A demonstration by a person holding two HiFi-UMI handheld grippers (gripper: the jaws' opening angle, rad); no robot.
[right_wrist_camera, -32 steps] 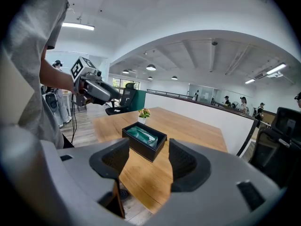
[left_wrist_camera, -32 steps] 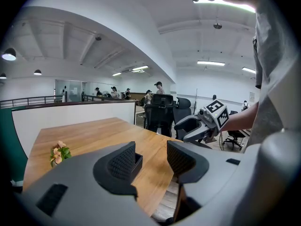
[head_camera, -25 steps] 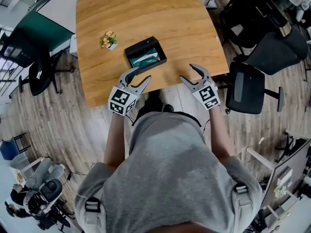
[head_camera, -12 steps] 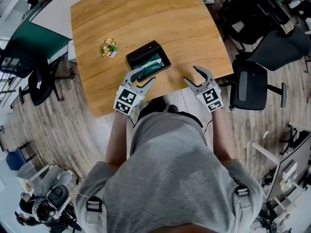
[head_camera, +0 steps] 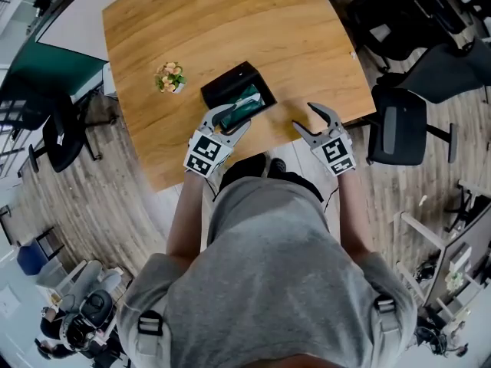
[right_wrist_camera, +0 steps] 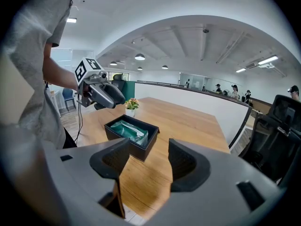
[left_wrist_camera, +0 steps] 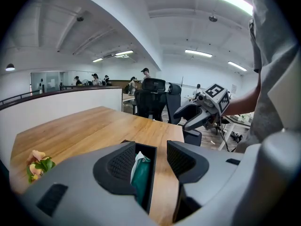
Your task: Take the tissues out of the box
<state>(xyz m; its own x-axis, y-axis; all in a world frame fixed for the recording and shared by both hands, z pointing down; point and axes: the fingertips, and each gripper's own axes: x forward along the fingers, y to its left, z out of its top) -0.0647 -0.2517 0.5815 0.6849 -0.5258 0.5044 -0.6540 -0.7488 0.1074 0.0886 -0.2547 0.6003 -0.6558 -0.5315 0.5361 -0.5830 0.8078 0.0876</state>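
Note:
A black open box (head_camera: 235,90) sits near the front edge of the wooden table (head_camera: 184,29); a green tissue pack (head_camera: 247,102) lies inside it. The box (right_wrist_camera: 131,134) and pack (right_wrist_camera: 130,129) also show in the right gripper view, the pack (left_wrist_camera: 139,179) again between the left jaws. My left gripper (head_camera: 231,118) hovers open just at the box's near edge. Over the table's front edge, right of the box, my right gripper (head_camera: 313,120) is open and holds nothing. The left gripper (right_wrist_camera: 104,94) appears in the right gripper view, the right gripper (left_wrist_camera: 200,116) in the left one.
A small potted flower (head_camera: 170,76) stands left of the box. Black office chairs (head_camera: 403,123) stand right of the table, another (head_camera: 57,136) at the left. A low white partition wall (left_wrist_camera: 61,105) runs along the table's far side.
Both grippers have edged forward toward the table; the left one has come up to the box's near side. Both stay open.

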